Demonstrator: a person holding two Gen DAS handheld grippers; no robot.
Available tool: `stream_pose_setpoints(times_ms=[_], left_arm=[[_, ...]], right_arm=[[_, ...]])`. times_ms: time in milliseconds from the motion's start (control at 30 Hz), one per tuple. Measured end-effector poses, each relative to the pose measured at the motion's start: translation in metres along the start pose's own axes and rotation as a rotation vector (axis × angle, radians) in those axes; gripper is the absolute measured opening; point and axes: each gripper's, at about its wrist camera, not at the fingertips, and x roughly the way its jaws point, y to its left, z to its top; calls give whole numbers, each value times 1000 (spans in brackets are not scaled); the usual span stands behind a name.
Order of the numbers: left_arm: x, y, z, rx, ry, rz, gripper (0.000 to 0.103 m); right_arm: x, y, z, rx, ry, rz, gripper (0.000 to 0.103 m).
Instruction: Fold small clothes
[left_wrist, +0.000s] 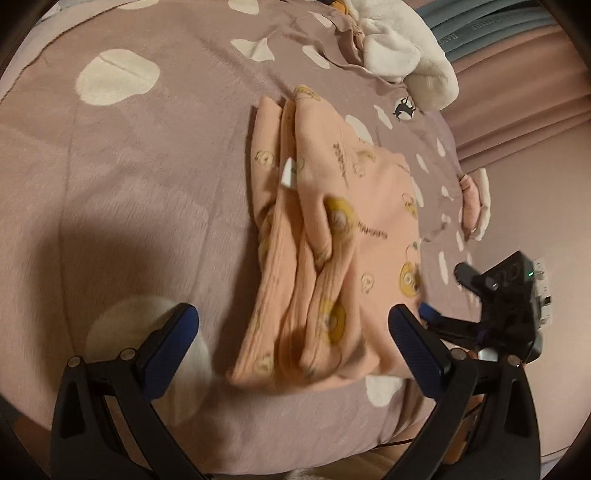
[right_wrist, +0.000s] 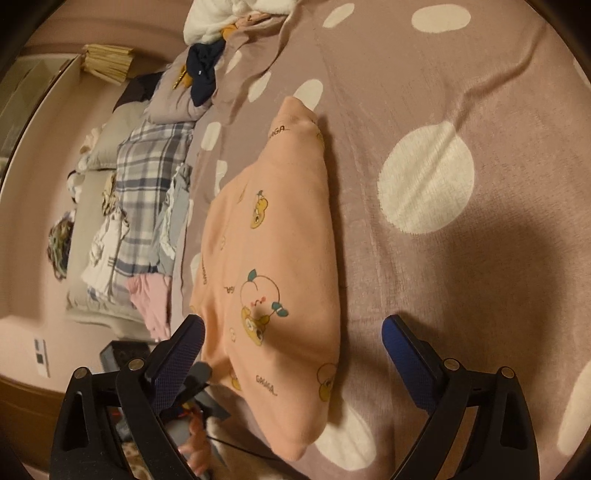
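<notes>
While both my left gripper (left_wrist: 293, 334) and right gripper (right_wrist: 293, 345) gape empty, the peach garment (left_wrist: 325, 236) lies lengthwise straight ahead, nearest my left.

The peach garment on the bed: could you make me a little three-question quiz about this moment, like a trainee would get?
1. True or false: the left gripper is shut on the peach garment.
2. What does the garment lie on? A) a wooden table B) a mauve blanket with white dots C) a tiled floor
3. Fill in: the cartoon prints on the garment are mostly ____ in colour.

Key
1. False. Both the left gripper and the right gripper stand open, holding nothing.
2. B.
3. Yellow; the right wrist view shows them best.
</notes>
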Motion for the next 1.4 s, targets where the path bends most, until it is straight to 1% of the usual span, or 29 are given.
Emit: stream_pose_setpoints(times_ms=[133,200,267,367,433,467,533,600,633,700,733,833,933,1000,1033,1067,1100,1133,1167,1200,1267,1300,1333,1400], left_arm=[[9,0,18,0,49,-46,103],[14,1,28,-24,58,-75,103],[16,4,38,-62,66,-127,103],[26,10,53,-131,88,-223,103],[34,10,61,-164,107,-282,103],[38,10,65,-176,125,-303,103],[42,6,69,-181,143,-319,103],[44,-3,69,-140,150,-308,103],[44,-9,67,-102,150,-292,103],[44,-20,62,-31,139,-286,103],[45,-20,60,-25,134,-283,103],[48,-21,58,-32,126,-262,101],[49,-27,54,16,123,-233,101],[50,-28,52,40,106,-206,97],[50,-26,49,51,89,-173,87],[50,-25,48,61,76,-135,71],[49,-26,45,80,56,-71,63],[51,-27,45,100,49,-29,52],[51,-31,43,133,39,10,48],[51,-33,42,146,28,29,48],[51,-37,38,152,1,83,43],[52,-41,36,170,-7,106,41],[51,-42,35,182,-13,115,37],[53,-44,39,186,-12,123,35]], right_arm=[[3,-3,5,12,2,12,97],[9,-3,9,27,16,42,97],[16,-2,12,32,35,63,97],[27,1,17,31,55,65,97],[34,-1,20,56,69,96,97],[37,-1,20,68,72,114,97],[41,-2,21,76,78,123,97],[42,-3,20,75,78,124,97],[42,-2,20,71,78,122,97],[41,-1,21,65,79,121,96],[42,-2,22,68,78,118,96],[41,-8,25,104,62,144,96],[42,-6,26,100,65,141,96],[43,-4,26,87,67,125,96],[44,-2,26,82,63,112,93],[44,-1,26,73,55,93,85],[44,1,26,60,45,61,77],[45,1,26,47,41,13,59],[45,0,27,40,44,-12,45],[45,-3,28,50,44,-19,42],[44,-8,28,82,36,-2,38],[43,-5,26,59,26,-17,37],[42,-1,25,40,14,-39,37],[41,12,21,-16,-10,-98,36]])
